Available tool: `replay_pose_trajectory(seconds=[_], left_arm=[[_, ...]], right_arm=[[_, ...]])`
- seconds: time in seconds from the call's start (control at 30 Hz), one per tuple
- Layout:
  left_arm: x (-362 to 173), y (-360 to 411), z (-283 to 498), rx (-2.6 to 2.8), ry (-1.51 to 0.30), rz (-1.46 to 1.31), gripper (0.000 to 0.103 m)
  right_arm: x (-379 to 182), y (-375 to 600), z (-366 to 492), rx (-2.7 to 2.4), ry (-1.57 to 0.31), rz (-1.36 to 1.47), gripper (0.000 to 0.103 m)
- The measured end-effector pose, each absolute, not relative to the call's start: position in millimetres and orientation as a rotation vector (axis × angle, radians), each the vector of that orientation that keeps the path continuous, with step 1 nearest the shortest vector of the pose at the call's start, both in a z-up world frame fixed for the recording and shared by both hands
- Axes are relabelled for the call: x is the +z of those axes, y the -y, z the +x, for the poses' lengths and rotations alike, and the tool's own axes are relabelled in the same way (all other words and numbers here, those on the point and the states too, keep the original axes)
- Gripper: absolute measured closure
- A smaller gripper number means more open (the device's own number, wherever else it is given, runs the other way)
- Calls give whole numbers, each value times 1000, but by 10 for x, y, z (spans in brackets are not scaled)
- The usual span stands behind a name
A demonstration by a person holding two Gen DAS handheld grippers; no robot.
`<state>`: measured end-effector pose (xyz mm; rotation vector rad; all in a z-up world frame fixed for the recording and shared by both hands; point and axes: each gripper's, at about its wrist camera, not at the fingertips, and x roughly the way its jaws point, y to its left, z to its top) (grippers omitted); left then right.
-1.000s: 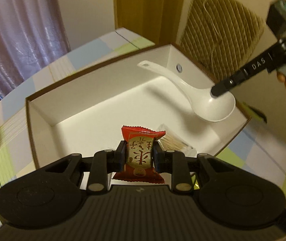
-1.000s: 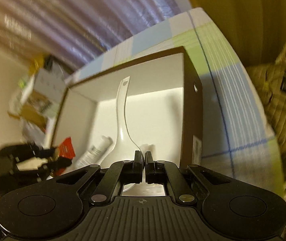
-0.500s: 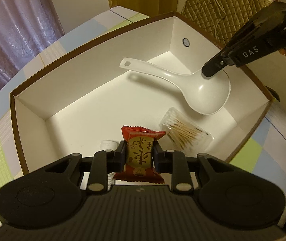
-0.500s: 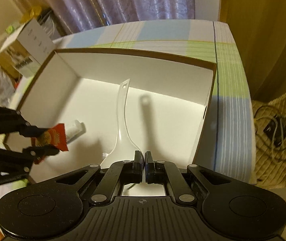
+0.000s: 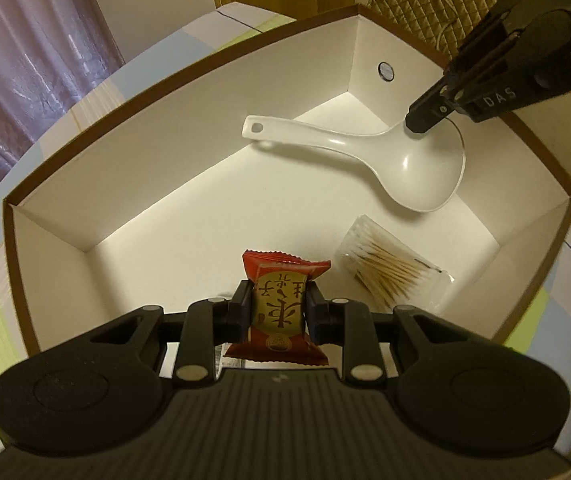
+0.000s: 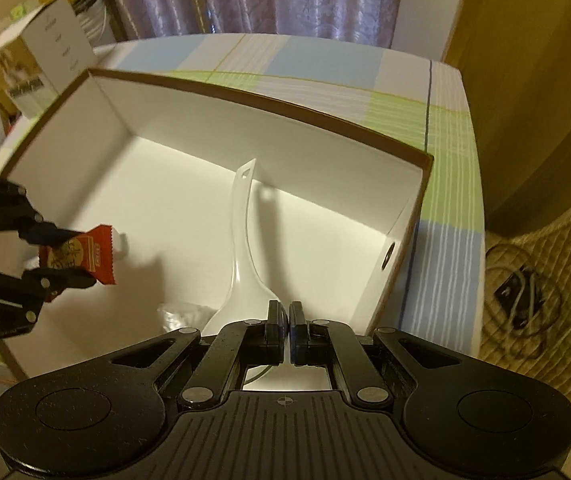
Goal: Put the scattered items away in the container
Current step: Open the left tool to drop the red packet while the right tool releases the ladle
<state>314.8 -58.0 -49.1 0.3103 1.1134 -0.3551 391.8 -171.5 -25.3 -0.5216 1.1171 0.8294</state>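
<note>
Left gripper (image 5: 278, 312) pinches a red snack packet (image 5: 279, 310) above the box (image 5: 189, 80)'s near wall; right gripper (image 6: 284, 316) clamps the white rice spoon (image 5: 413, 164)'s bowl rim inside the box.

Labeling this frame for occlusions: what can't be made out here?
- White tube: right wrist view, mostly behind the red snack packet; in the left wrist view it is hidden by the left gripper.
- Spoon bowl: right wrist view, covered by the right gripper.
- Cotton swab pack: right wrist view, only a blurred corner shows.
- Box near wall: both views, hidden by gripper bodies.
</note>
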Motion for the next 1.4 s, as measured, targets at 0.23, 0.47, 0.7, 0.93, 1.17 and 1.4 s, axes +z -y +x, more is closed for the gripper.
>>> replay_pose_trajectory(seconds=[0.23, 0.47, 0.7, 0.93, 1.17, 1.4], left_arm=[[-596, 641, 3233, -374, -1133, 286, 81], [-666, 647, 3256, -369, -1159, 276, 80], [-652, 649, 3237, -373, -1158, 276, 52], [-586, 618, 3125, -345, -1171, 289, 27], [-419, 522, 2957, -297, -1142, 297, 19], [-155, 476, 2753, -253, -1082, 280, 7]], right_arm=[[-372, 1555, 3754, 838, -972, -731, 98], [-384, 1578, 3746, 872, -948, -727, 97], [-308, 1643, 3684, 938, -956, -709, 97], [-212, 1711, 3528, 1015, -977, -664, 86], [-95, 1798, 3314, 1017, -898, -652, 0], [-11, 1840, 3203, 930, -891, -619, 0]])
